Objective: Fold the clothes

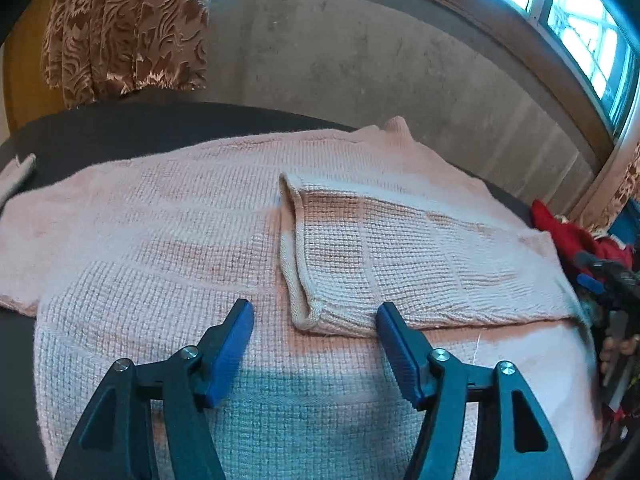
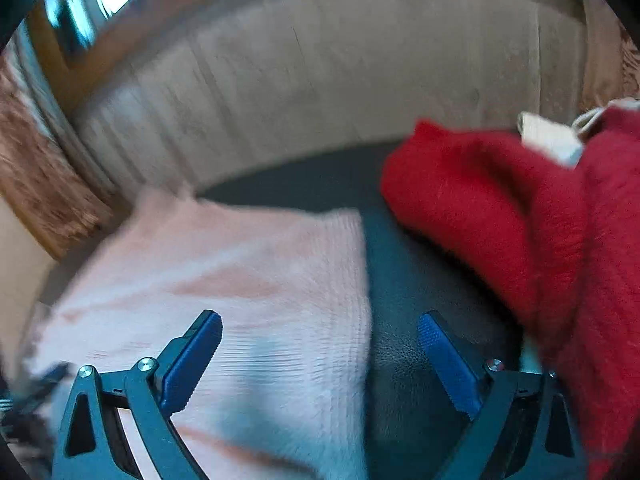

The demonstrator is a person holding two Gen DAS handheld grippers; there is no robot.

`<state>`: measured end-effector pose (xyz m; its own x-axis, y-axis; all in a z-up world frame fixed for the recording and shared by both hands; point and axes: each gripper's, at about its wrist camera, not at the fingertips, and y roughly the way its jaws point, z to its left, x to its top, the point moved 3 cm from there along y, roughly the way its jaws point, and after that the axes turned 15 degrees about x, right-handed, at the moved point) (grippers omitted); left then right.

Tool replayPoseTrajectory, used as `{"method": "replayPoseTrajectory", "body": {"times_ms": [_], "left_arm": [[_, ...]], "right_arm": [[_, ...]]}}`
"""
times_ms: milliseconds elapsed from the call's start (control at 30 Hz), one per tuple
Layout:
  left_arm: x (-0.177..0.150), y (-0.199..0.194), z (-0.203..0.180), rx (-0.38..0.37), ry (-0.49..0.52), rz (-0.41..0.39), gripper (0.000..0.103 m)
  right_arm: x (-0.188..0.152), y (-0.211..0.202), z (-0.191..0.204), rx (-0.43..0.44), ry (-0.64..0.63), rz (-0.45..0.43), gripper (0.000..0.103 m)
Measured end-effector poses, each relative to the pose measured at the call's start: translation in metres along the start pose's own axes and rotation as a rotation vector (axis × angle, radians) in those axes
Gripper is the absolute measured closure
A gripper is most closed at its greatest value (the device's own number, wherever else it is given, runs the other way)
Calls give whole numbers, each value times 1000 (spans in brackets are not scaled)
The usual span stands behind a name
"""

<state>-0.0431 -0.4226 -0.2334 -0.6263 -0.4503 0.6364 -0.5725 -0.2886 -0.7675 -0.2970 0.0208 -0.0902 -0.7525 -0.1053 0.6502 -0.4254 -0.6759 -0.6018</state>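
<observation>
Left tongs (image 1: 316,316): spread wide, holding nothing, poised just above the pink sweater (image 1: 160,240) close to the cuff (image 1: 294,248) of the folded-in sleeve (image 1: 420,256). Right tongs (image 2: 320,356): likewise spread and empty, straddling the sweater's side edge (image 2: 360,280) where it meets the dark table (image 2: 404,320); view blurred, so fine detail not readable.

Pink sweater: laid flat across the table, collar (image 1: 394,128) toward the wall, body smoothed out. One sleeve lying crosswise over the chest, cuff open and near the garment's middle, a position consistent with narrowing the garment for a fold. Opposite side reaching toward the table's left end; whether that sleeve is folded in not determinable.

Red garment (image 2: 520,220): heaped at the table's right side, apart from the pink sweater, judged to be set aside from the working area. Small pale cloth (image 1: 18,176) at the far left edge, clear of the sweater.

Judgement: fold partly formed; empty tongs beside the cuff and side edge fit either a release or an approach.
</observation>
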Motion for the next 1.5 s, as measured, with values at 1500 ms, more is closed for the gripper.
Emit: {"method": "replayPoseTrajectory", "body": {"times_ms": [1500], "left_arm": [[34,-14,0,-52,25,15,41]], "right_arm": [[-74,-2,91,27,-312,199,1]]}}
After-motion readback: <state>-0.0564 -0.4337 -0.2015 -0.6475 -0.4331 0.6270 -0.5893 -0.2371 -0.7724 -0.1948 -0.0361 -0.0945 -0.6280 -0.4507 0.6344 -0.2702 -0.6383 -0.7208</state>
